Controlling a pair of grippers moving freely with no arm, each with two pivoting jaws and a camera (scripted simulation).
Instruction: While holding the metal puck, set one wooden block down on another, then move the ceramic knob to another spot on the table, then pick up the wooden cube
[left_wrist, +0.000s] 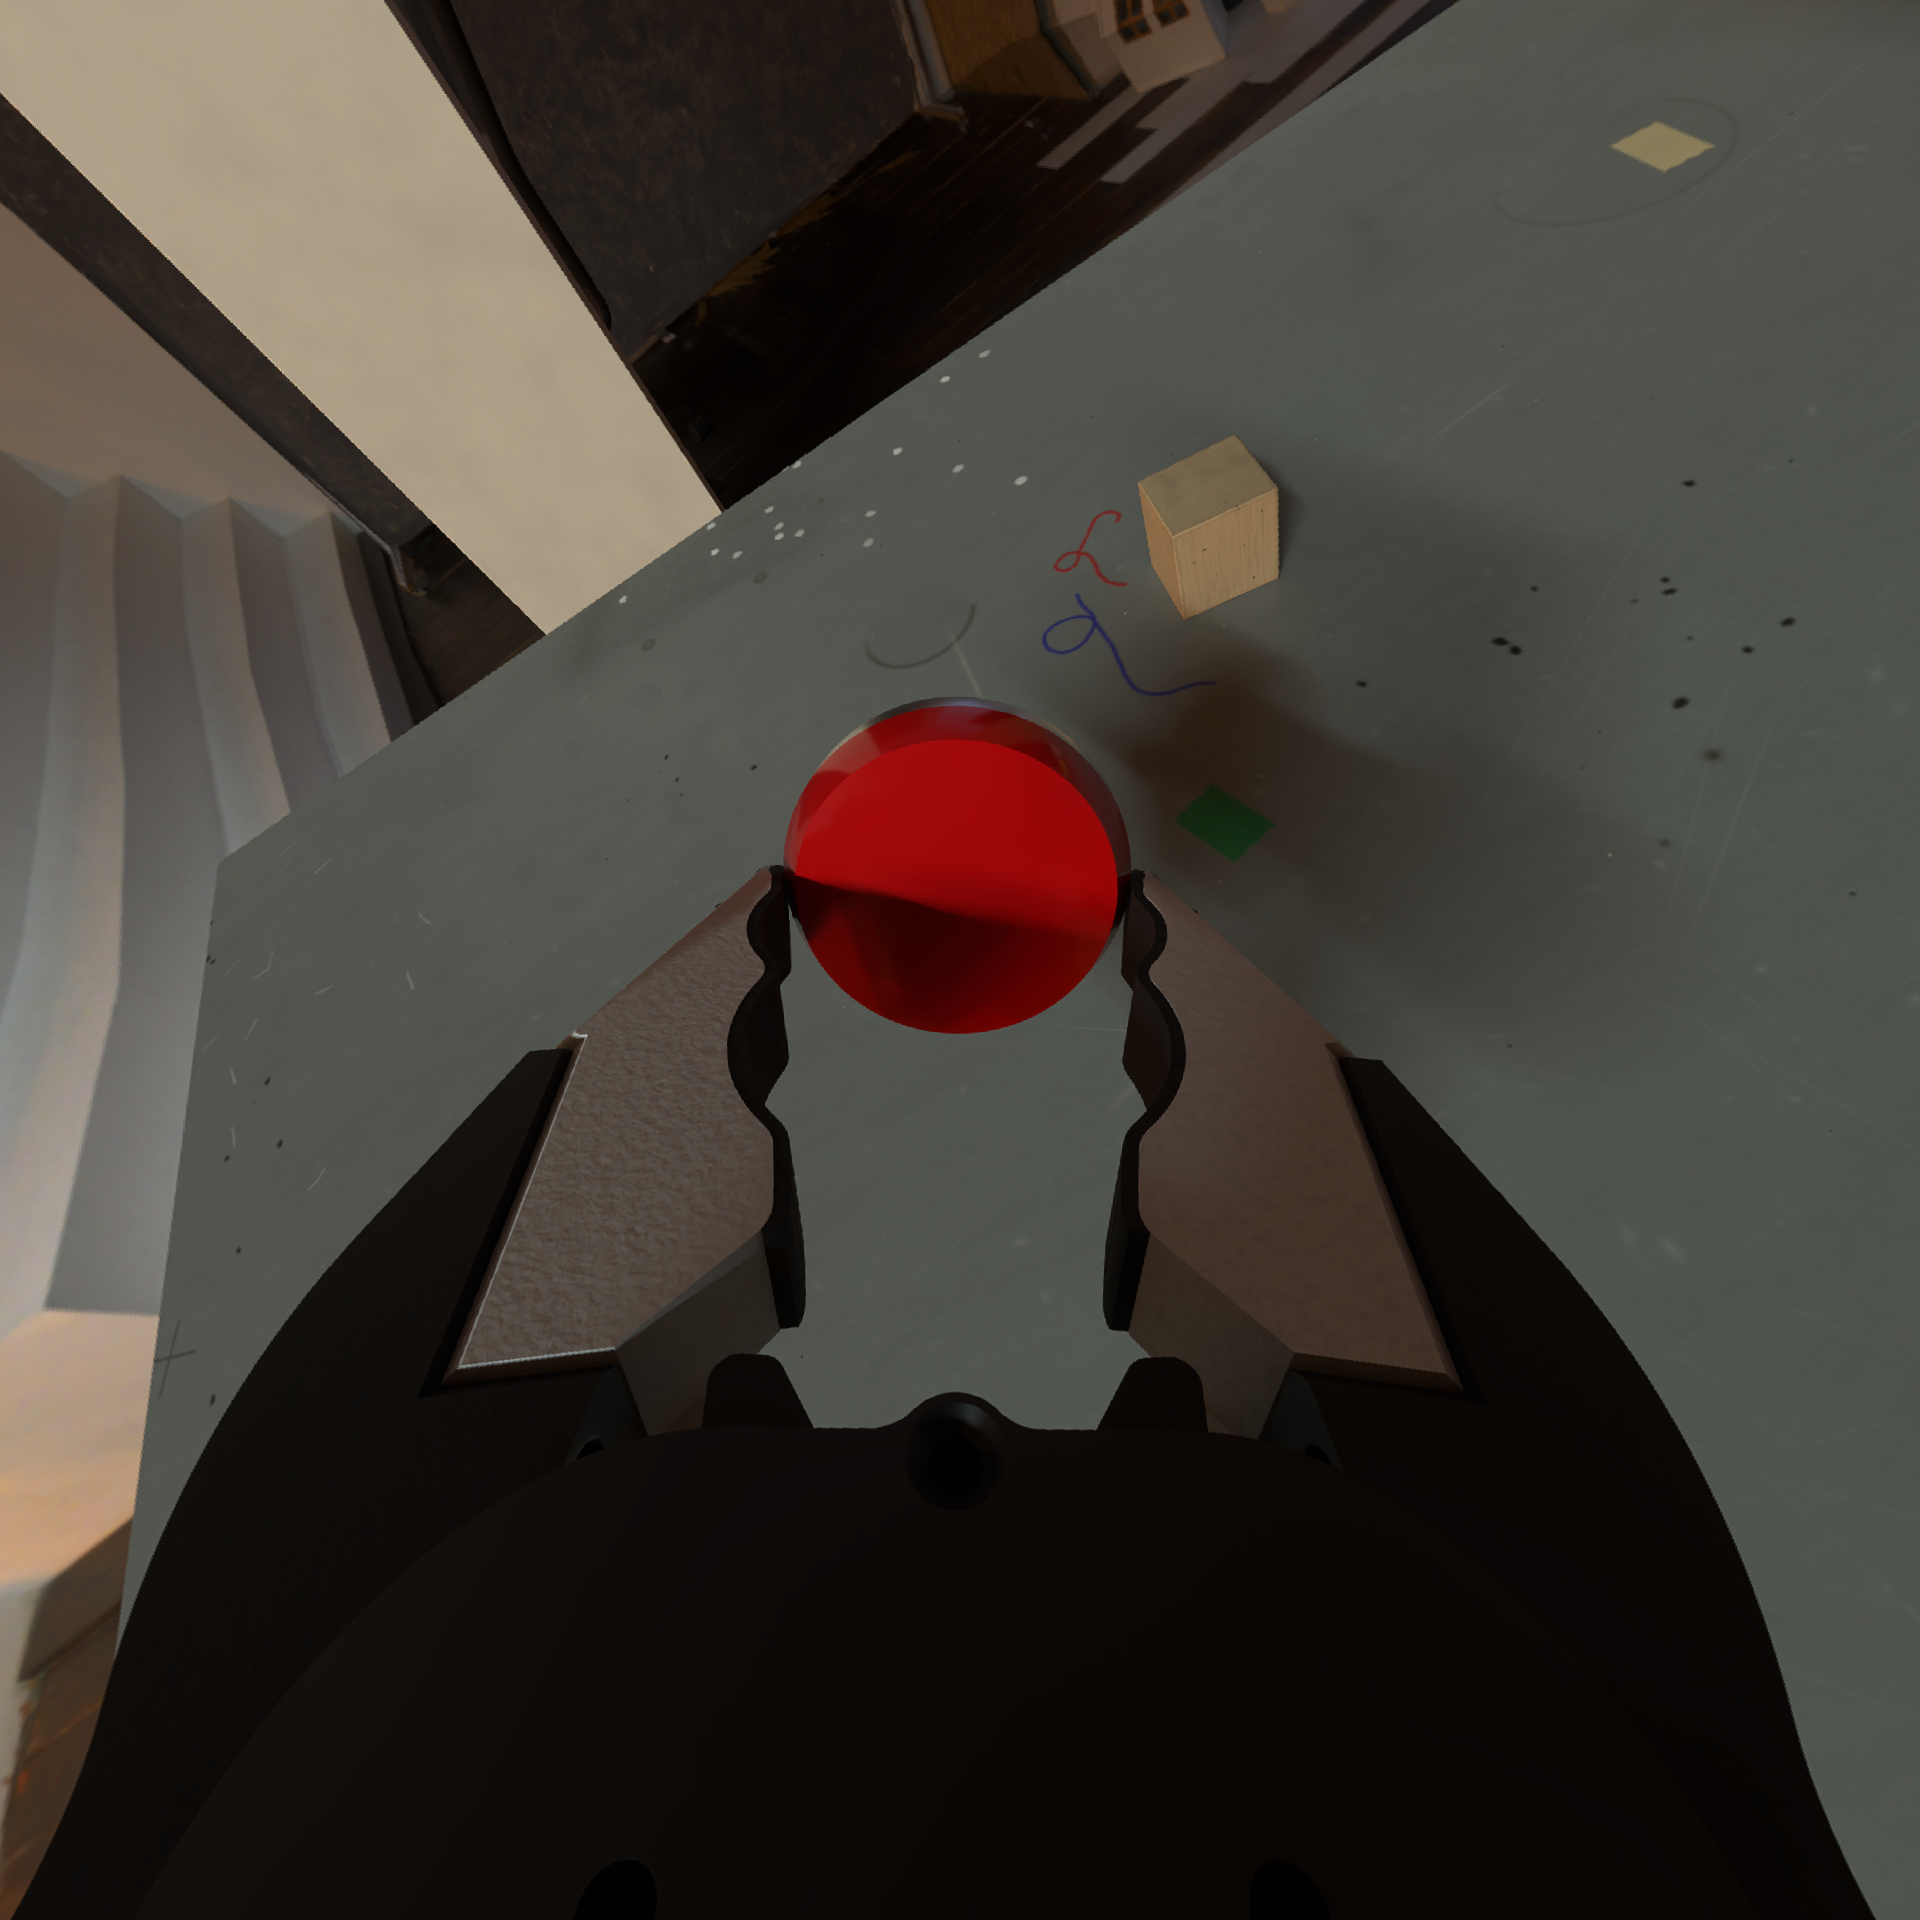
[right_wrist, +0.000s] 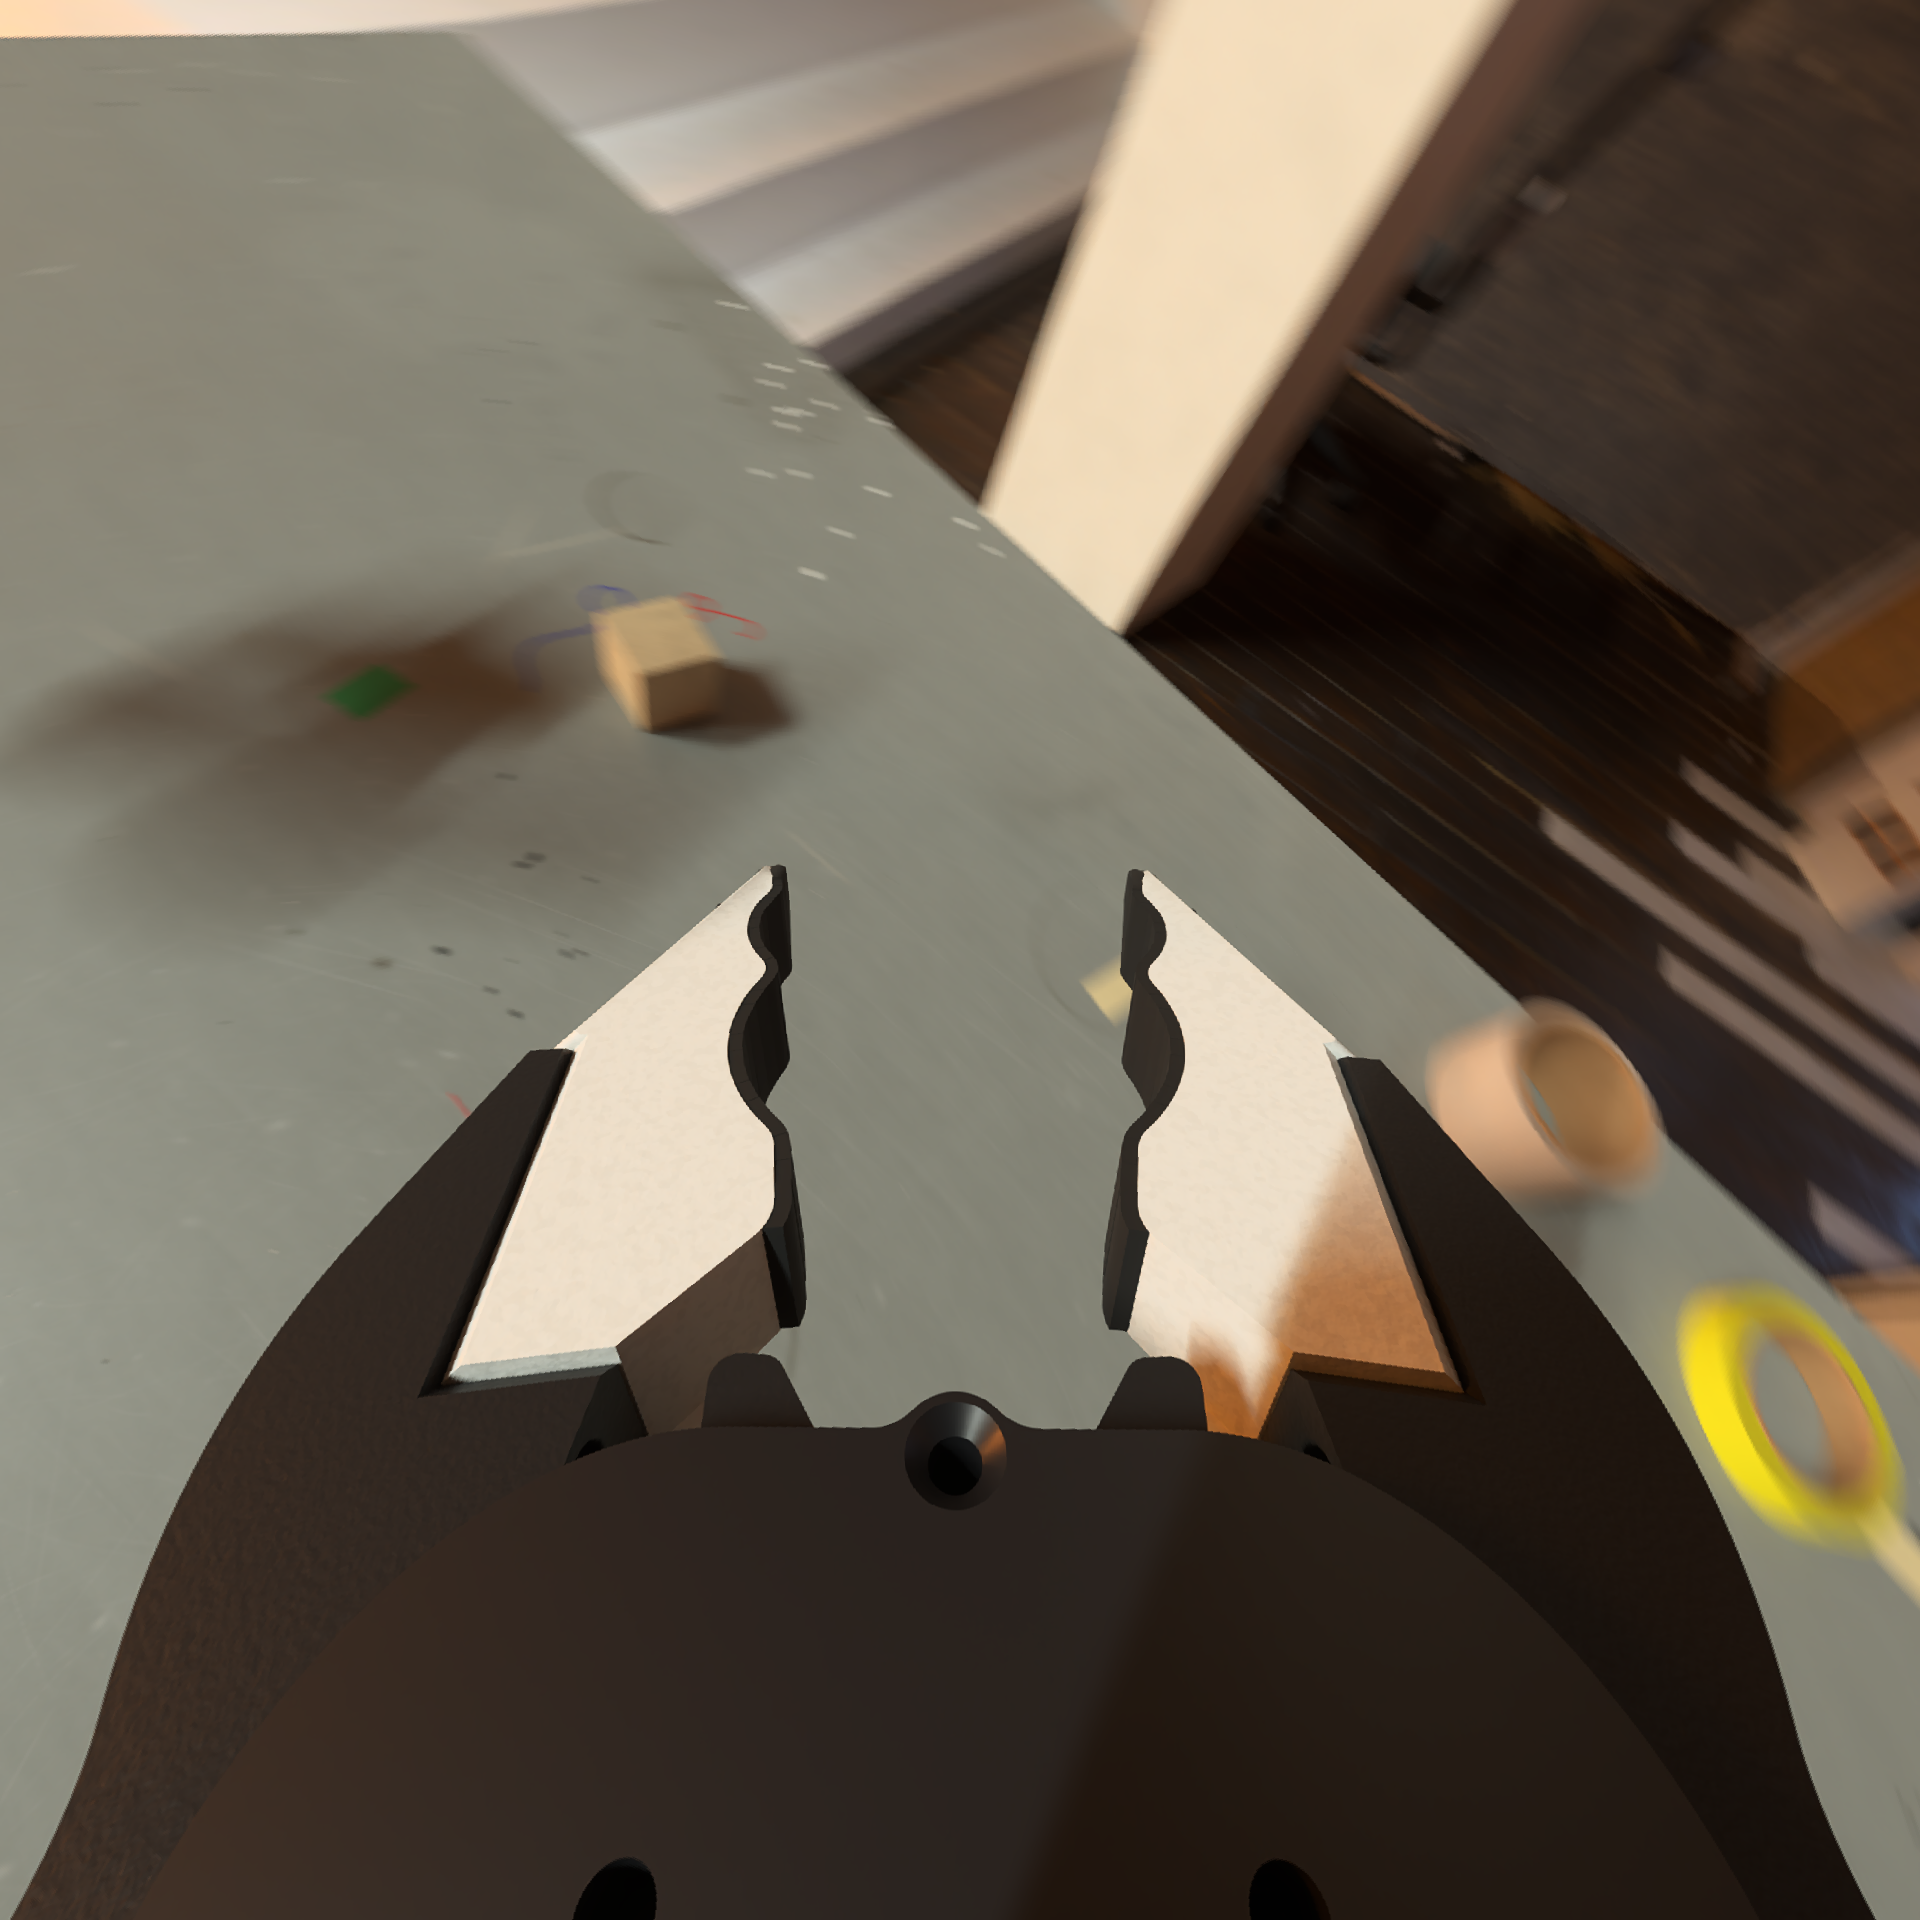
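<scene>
My left gripper is shut on a red round metal puck and holds it above the grey table. A pale wooden cube stands on the table beyond the puck, to the right. My right gripper is open and empty above the table. The same wooden cube lies ahead of it to the left, blurred. No second wooden block and no ceramic knob can be told in either view.
A green square patch and red and blue scribbles mark the table near the cube; a tan patch lies far right. A tan tape roll and a yellow tape roll sit near the table edge.
</scene>
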